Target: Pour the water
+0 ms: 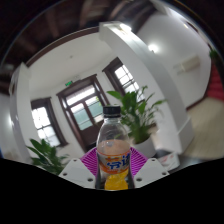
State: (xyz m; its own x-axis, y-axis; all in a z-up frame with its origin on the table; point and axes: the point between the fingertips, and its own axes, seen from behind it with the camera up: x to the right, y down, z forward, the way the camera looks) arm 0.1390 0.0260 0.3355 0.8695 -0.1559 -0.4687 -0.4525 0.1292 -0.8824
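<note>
A clear plastic bottle (114, 150) with a black cap, an orange and blue label and orange liquid in its lower part stands upright between my fingers. My gripper (115, 167) is shut on the bottle, its magenta pads (90, 161) pressed against the labelled middle on both sides. The bottle is held up in the air, with the room's ceiling and walls behind it. The bottle's base is hidden below the fingers.
A leafy potted plant (140, 112) stands behind the bottle to the right, another plant (45, 155) to the left. Dark-framed double doors (82, 105) and windows (126, 78) line the far white walls.
</note>
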